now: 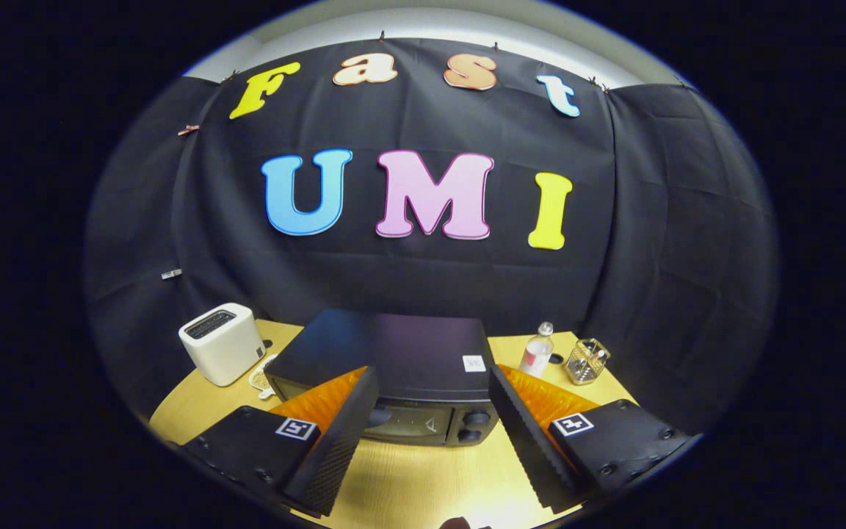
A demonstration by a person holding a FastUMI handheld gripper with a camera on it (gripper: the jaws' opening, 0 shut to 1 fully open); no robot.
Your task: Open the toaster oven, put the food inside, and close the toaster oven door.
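Observation:
A black toaster oven [393, 356] stands on the wooden table [423, 477], just beyond my fingers, seen from above and in front. Its glass door [405, 422] looks shut, with two knobs [476, 426] at the door's right. My gripper [434, 386] is open, with nothing between the fingers; the left fingertip [364, 386] and the right one [504, 386] frame the oven's front. No food can be made out apart from something pale on a small plate [261, 378], half hidden between the oven and the white toaster.
A white slot toaster [221, 342] stands left of the oven. To the oven's right are a small clear bottle [537, 353] and a clear glass cup [587, 361]. Black cloth walls close the booth behind the table.

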